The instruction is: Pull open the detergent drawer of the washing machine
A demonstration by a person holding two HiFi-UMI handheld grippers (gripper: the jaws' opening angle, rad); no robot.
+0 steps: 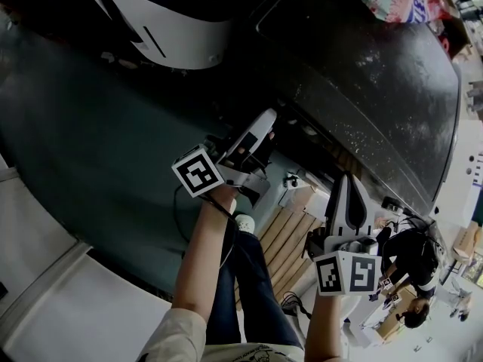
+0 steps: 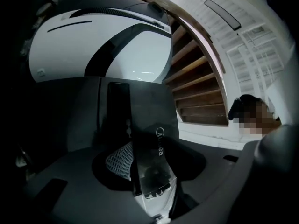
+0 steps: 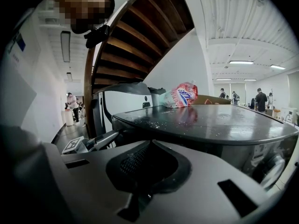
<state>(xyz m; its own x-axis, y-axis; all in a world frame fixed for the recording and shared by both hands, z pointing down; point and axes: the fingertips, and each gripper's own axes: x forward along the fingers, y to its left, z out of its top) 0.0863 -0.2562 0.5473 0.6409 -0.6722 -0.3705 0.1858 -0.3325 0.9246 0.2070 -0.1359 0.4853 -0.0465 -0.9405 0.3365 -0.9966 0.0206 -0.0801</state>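
Dim, shadowy views with heavy fisheye edge distortion

Place: a large open indoor hall, looking like a test lab or workshop.
- Wooden staircase (image 3: pixel 135 36) rising above the right fingers (image 3: pixel 135 164).
- Ceiling strip lights (image 3: pixel 240 62) glowing far beyond them.
- People (image 3: pixel 260 99) standing in the distance.
- Washing machine (image 3: pixel 210 120) sitting just ahead of the fingers, with a printed bag (image 3: pixel 182 94) lying on top.

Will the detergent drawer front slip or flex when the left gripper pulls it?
Probably slippery: the detergent drawer front looks glossy and mirror-like between the left gripper's closing jaws. Likely stiff: its edges run straight.
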